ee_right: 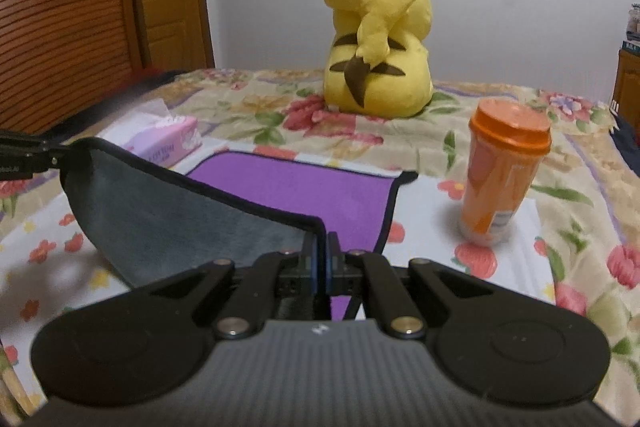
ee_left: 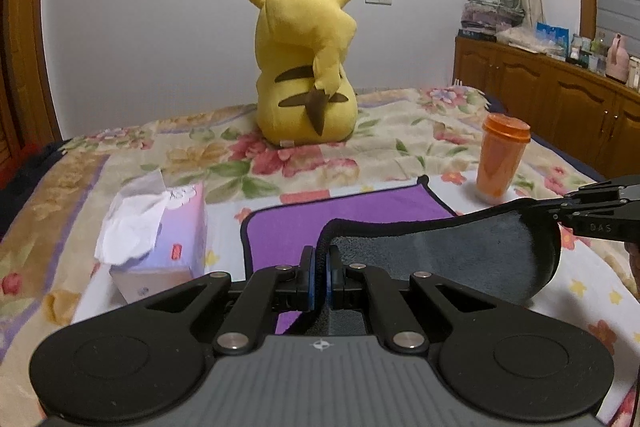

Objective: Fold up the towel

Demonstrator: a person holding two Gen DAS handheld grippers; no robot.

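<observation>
A towel, purple on top (ee_left: 344,215) and grey underneath (ee_left: 460,251), with black trim, lies on the flowered bedspread. Its near edge is lifted off the bed and sags between my two grippers. My left gripper (ee_left: 321,259) is shut on the near left corner. My right gripper (ee_right: 320,251) is shut on the near right corner and also shows at the right of the left wrist view (ee_left: 560,213). The far half of the towel (ee_right: 304,183) lies flat on the bed.
A yellow Pikachu plush (ee_left: 306,67) sits at the back of the bed. A pink tissue box (ee_left: 160,227) lies left of the towel. An orange lidded cup (ee_right: 504,171) stands to its right. A wooden cabinet (ee_left: 560,99) lines the right wall.
</observation>
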